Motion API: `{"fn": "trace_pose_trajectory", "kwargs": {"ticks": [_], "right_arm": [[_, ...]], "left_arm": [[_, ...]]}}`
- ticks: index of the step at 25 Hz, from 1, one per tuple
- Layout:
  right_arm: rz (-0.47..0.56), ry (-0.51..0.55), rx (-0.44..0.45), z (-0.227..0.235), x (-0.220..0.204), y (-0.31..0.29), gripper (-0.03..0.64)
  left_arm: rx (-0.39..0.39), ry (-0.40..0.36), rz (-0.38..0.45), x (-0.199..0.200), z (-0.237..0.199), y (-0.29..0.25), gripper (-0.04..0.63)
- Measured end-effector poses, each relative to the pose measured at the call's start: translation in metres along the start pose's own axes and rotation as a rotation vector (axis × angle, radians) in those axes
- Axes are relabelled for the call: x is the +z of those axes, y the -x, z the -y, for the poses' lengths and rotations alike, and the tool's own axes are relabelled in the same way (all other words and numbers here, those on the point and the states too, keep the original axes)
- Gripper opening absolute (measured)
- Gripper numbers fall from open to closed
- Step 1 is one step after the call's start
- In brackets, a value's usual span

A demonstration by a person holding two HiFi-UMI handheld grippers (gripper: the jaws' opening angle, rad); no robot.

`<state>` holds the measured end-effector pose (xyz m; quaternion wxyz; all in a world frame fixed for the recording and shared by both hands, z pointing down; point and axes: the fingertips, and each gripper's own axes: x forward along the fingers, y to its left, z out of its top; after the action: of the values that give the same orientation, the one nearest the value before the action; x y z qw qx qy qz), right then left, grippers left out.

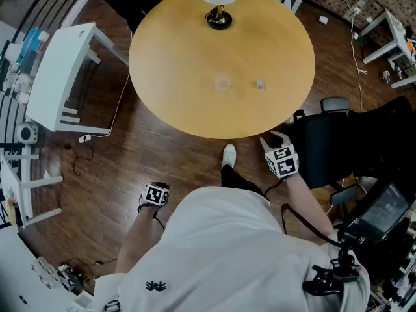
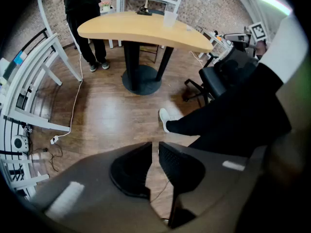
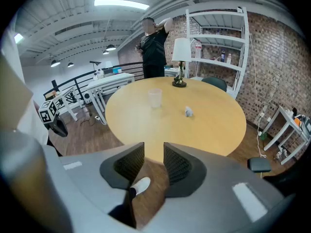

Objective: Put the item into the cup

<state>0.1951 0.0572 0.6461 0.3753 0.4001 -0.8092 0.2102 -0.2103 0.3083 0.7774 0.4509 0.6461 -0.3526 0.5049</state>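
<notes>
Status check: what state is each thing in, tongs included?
Cup: upright on the table, looks empty.
Item: lying on the table beside the cup, not in it.
Lamp: upright at the table's far edge.
Left tongs: slightly apart, empty.
Right tongs: open, empty, short of the table.

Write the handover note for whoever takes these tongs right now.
Left tongs: narrowly apart, empty, held low over the floor.
Right tongs: open, empty, short of the table edge.
Cup: upright on the table.
Item: small and pale, on the table to the right of the cup, not touching it.
Done: nothing yet.
Left: pick up the item and drop it into the cup.
</notes>
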Motion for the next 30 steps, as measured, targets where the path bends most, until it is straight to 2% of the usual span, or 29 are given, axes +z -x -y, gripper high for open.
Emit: {"fn": "trace_pose_trajectory", "kwargs": {"ticks": [7,10,13,18,22,25,30], "right_arm": [[0.037,0.102,-0.033,0.085,0.079,-0.063,0.129],[0.019,0.143,-0.048,0.104,0.098,-0.090,0.132],[-0.007,0.148,-0.070,0.119,0.109,-0.115,0.138],[-0.059,0.107,-0.123,0.140,0.119,-0.157,0.149],[-0.103,0.074,-0.150,0.150,0.110,-0.178,0.147],[-0.109,0.057,-0.175,0.153,0.107,-0.184,0.071],[-0.117,0.035,-0.210,0.140,0.117,-0.183,0.028]], "left_arm": [[0.053,0.012,0.133,0.118,-0.017,0.018,0.046],[0.074,0.039,0.200,0.152,-0.028,0.038,0.059],[0.072,0.031,0.236,0.174,-0.035,0.051,0.060],[0.057,-0.047,0.209,0.191,-0.049,0.057,0.060],[0.046,-0.074,0.178,0.190,-0.064,0.061,0.060],[0.042,-0.088,0.159,0.188,-0.080,0.061,0.060],[0.029,-0.094,0.177,0.192,-0.112,0.071,0.060]]}}
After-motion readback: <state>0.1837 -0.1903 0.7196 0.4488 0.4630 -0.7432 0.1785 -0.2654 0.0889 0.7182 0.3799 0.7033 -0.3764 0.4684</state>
